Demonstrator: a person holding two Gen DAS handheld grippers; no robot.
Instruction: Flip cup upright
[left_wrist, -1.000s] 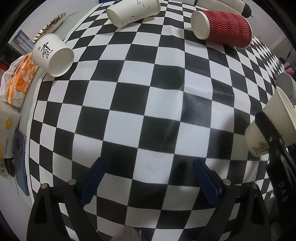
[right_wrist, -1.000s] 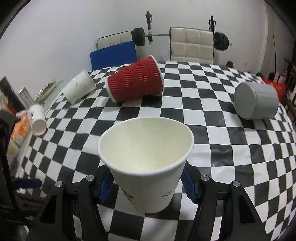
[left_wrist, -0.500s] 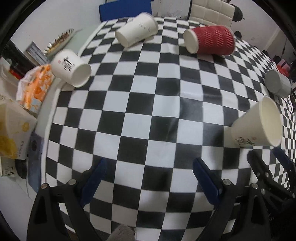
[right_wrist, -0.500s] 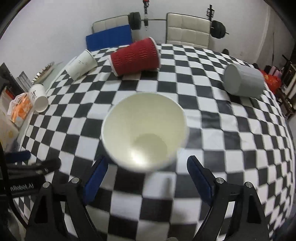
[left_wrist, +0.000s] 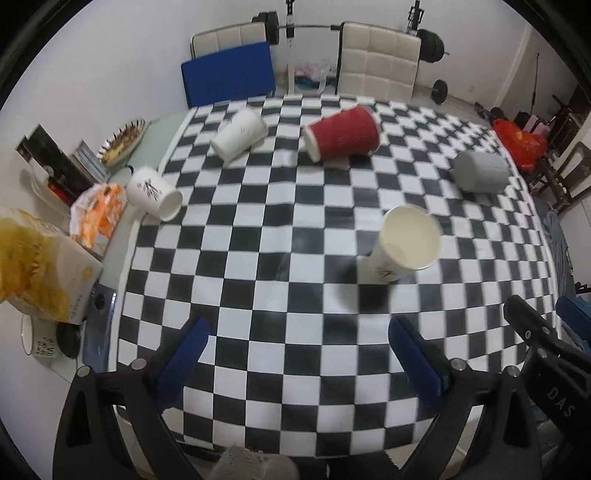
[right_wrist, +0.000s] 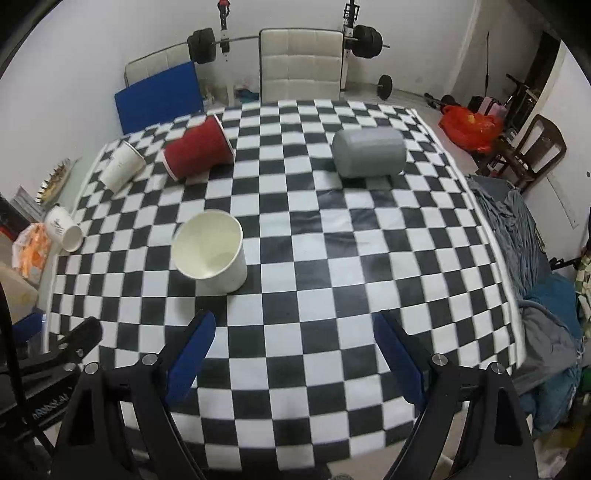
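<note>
A cream paper cup (right_wrist: 212, 254) stands upright on the checkered table (right_wrist: 332, 280); it also shows in the left wrist view (left_wrist: 404, 245). My right gripper (right_wrist: 293, 356) is open and empty, drawn back from the cup, which lies ahead to its left. My left gripper (left_wrist: 304, 360) is open and empty over the near table edge. A red ribbed cup (right_wrist: 197, 149), a grey cup (right_wrist: 367, 151), a plain white cup (right_wrist: 122, 166) and a white printed cup (right_wrist: 64, 229) lie on their sides.
Off the table's left edge sit an orange packet (left_wrist: 98, 214), a yellow bag (left_wrist: 33, 266), a phone (left_wrist: 99, 328) and a plate (left_wrist: 123, 140). Chairs (right_wrist: 299, 62) and a barbell stand behind. Blue-grey cloth (right_wrist: 543, 295) lies to the right.
My right gripper opened, let go of the cream cup and drew back; the cup now stands upright on the table. My left gripper drew back and tilted up.
</note>
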